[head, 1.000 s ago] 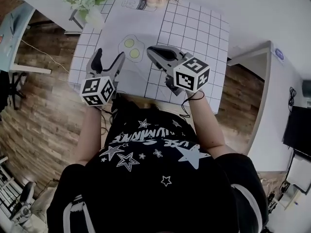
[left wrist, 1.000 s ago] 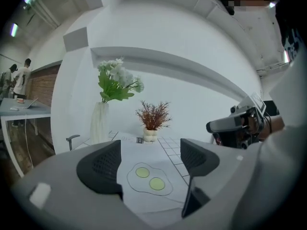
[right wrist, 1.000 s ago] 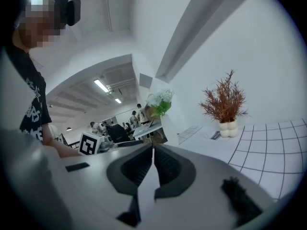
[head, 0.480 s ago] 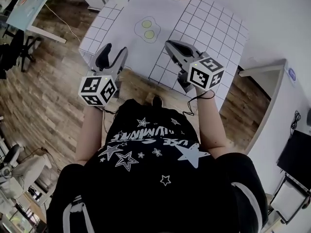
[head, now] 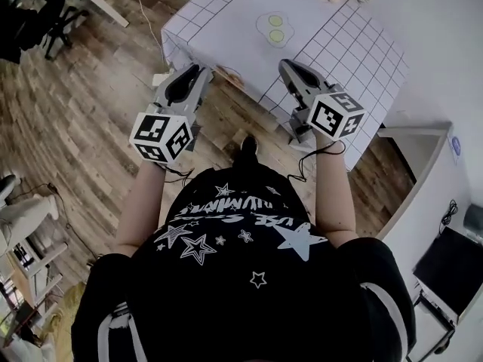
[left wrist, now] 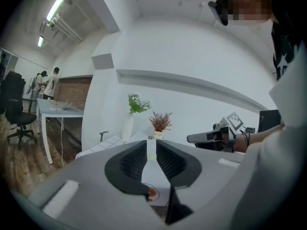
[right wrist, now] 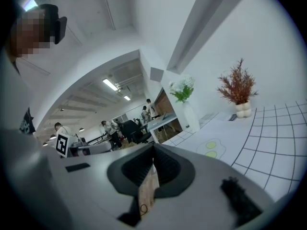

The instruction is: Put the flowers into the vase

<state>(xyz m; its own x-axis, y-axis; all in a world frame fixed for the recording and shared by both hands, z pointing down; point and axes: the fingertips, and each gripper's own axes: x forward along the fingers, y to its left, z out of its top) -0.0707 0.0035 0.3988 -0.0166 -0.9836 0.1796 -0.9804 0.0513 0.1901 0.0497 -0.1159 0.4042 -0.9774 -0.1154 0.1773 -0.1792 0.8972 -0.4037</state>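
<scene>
Tabletop [head: 355, 44], gridded cloth, over wood floor [head: 90, 104]. Flowers [left wrist: 136, 103] in vase [left wrist: 128, 127], far left corner. Left gripper [head: 198, 72] closing, narrow gap, nothing between; right gripper [head: 290, 66] jaws together, empty. Both off near edge.

Table [head: 355, 44]: covered with white cloth, black grid printed on it, set on wood-plank floor [head: 90, 111]. Flat egg-shaped mat [head: 272, 27] with two yellow-green yolks is laid mid-table, well apart from the rest. Tall white vase [right wrist: 193, 116] is placed upright at the far corner, green-and-white flowers [right wrist: 182, 89] seated in it. Small white pot [right wrist: 242, 109] with reddish dried sprigs [right wrist: 237, 86] is set along the same far edge. Dark tag [right wrist: 232, 117] is laid just beside the pot.
</scene>
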